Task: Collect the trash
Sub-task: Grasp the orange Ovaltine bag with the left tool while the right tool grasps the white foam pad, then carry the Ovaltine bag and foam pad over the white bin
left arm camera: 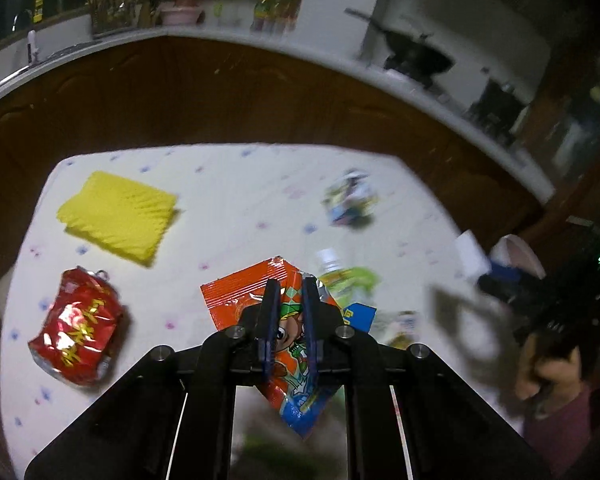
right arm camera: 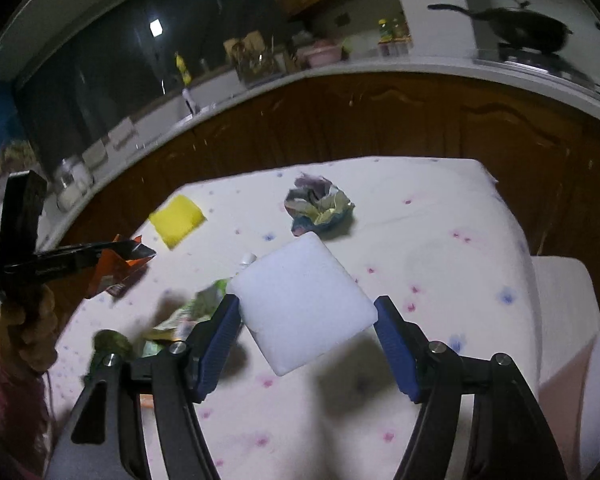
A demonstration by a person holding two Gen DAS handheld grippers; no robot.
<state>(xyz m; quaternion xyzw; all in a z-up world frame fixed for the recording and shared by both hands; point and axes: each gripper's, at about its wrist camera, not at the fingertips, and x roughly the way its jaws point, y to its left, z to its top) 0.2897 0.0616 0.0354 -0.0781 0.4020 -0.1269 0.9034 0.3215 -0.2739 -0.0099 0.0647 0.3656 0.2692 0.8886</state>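
My left gripper is shut on an orange snack wrapper and holds it above the table; it also shows in the right wrist view. My right gripper is shut on a white foam block, lifted above the table; the block also shows at the right in the left wrist view. On the flowered tablecloth lie a crushed red can, a yellow sponge, a crumpled wrapper ball and a plastic bottle with a green label.
A white bin stands at the table's right edge. A dark wooden counter front curves behind the table, with bottles, a pink bowl and a black wok on top. The person's arm is at the right.
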